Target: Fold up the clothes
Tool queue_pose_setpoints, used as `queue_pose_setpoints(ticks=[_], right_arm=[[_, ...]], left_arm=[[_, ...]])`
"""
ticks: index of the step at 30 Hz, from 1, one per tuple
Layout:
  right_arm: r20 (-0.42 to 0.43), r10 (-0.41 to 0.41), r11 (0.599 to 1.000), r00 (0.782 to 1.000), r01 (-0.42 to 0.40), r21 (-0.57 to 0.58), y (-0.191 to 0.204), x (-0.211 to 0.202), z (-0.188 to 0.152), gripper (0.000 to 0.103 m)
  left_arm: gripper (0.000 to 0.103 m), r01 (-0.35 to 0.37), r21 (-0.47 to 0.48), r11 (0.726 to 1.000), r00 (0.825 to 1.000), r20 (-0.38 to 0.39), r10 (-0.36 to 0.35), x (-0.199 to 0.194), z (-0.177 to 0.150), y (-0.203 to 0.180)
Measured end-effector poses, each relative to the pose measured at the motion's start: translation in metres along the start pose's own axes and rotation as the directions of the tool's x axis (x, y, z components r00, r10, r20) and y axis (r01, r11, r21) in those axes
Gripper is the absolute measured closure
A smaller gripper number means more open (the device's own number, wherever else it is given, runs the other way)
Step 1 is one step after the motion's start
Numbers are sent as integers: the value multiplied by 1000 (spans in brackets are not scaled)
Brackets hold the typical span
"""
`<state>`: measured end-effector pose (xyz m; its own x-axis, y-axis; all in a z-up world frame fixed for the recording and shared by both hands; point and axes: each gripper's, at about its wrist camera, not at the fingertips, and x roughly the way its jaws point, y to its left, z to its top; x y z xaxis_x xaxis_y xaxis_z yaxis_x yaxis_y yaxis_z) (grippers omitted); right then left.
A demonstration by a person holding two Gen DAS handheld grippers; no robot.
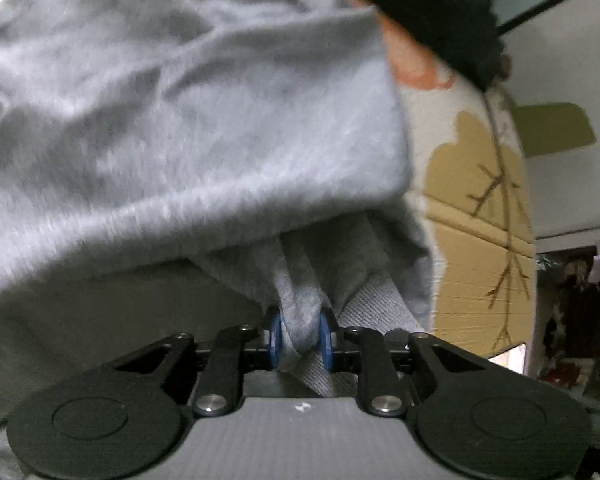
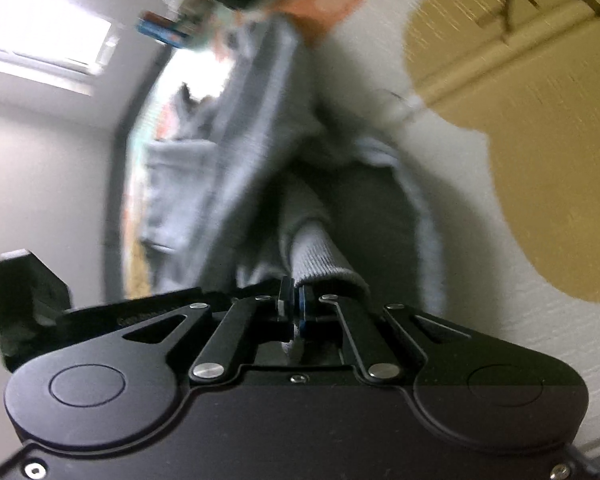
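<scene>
The left gripper (image 1: 300, 340) pinched a bunched fold of a grey sweatshirt (image 1: 188, 120) between its blue pads (image 1: 275, 340), the cloth squeezed into a narrow rope there. Above the grip the garment billowed out wide, filling the left and middle of the left wrist view, its fleecy surface blurred. A ribbed band (image 1: 364, 300) of the same garment ran down just right of the pads. Behind it lay a pale sheet printed with mustard-yellow patches, thin brown branches and orange shapes (image 1: 472, 216). A dark garment (image 1: 432, 12) lay at the far right, touching the sheet.

The right gripper (image 2: 296, 304) had its jaws pressed almost together on the edge of a ribbed grey cuff (image 2: 320, 256), with a sliver of cloth showing below the pads. From the cuff the sweatshirt (image 2: 260, 128) stretched away toward the far side, heavily blurred. The same printed sheet (image 2: 540, 160) filled the right of that view.
</scene>
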<state>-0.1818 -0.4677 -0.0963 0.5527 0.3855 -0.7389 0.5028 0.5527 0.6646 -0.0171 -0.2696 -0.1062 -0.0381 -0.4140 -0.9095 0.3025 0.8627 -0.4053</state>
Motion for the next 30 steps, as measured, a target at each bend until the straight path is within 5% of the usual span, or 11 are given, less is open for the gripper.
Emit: queue_pose_setpoints(ticks=[6,8,11,18,27,30], right_arm=[[-16,-124,992,992,125,23,-15,13,-6,92],[19,-173,985,985,173,10,-13,6,-6,78],[123,-216,974,969,224,-48,-3,-14,-7,78],[221,-131,983,966,156,-99,22,-38,5,82],[197,-90,981,976,120,-149,45,-15,10,88],[154,-100,981,983,124,-151,45,-1,9,89]], left_arm=[[58,-50,57,997,998,-35,52,8,1,-5],[53,-41,73,997,998,-44,45,0,0,-5],[50,-27,107,994,999,-41,32,-15,0,-7],[46,-22,138,990,998,65,13,-53,8,-13],[57,64,105,992,992,100,-75,-46,29,-13],[58,34,87,996,997,71,-41,-28,30,-6]])
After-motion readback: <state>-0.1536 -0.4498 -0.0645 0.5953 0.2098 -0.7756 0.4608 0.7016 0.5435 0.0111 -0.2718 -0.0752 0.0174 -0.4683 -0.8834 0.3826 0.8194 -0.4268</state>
